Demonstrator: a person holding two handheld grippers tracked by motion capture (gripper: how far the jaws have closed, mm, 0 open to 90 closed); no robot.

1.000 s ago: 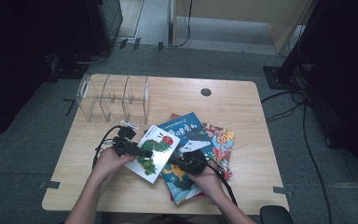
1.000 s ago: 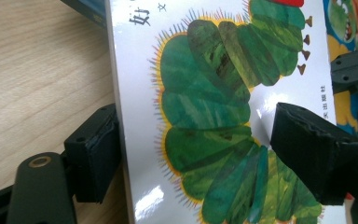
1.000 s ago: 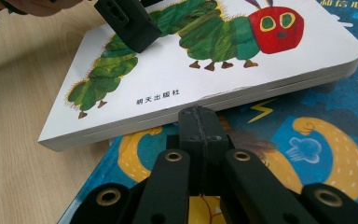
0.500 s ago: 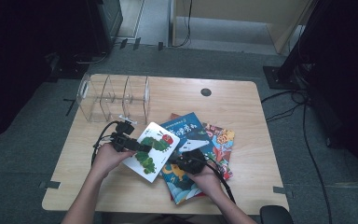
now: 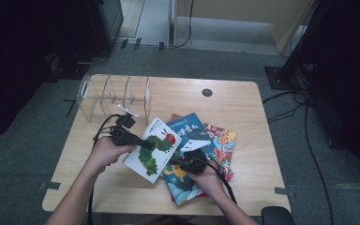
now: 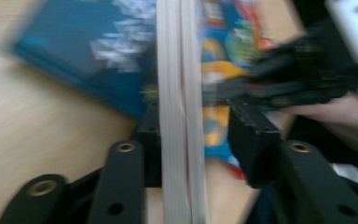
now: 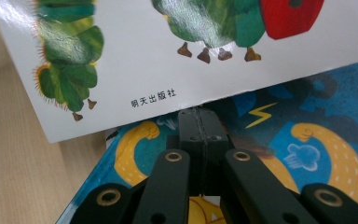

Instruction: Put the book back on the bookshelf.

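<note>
A white picture book (image 5: pixel 152 147) with a green caterpillar on its cover lies partly over a blue book (image 5: pixel 190 131). My left gripper (image 5: pixel 143 143) reaches over its left side. Its jaws have just been closing, with the book's page edge (image 6: pixel 182 116) between them. One pad touches the pages, and a gap remains at the other pad (image 6: pixel 251 140). My right gripper (image 7: pixel 200 121) is shut with nothing in it. It rests on the blue book (image 7: pixel 279 140), its tips just under the white book's (image 7: pixel 177 79) raised edge. Farther off is the right gripper (image 6: pixel 265 88), blurred.
A third, colourful book (image 5: pixel 222 140) pokes out under the blue one. A clear acrylic rack with dividers (image 5: pixel 112 96) stands at the table's far left. The wooden table (image 5: pixel 234 103) has a dark cable hole (image 5: pixel 207 92). Cables trail from both grippers toward the near edge.
My left hand has risen a little with the white book's edge between its jaws, and the jaws have narrowed. The right hand has not moved.
</note>
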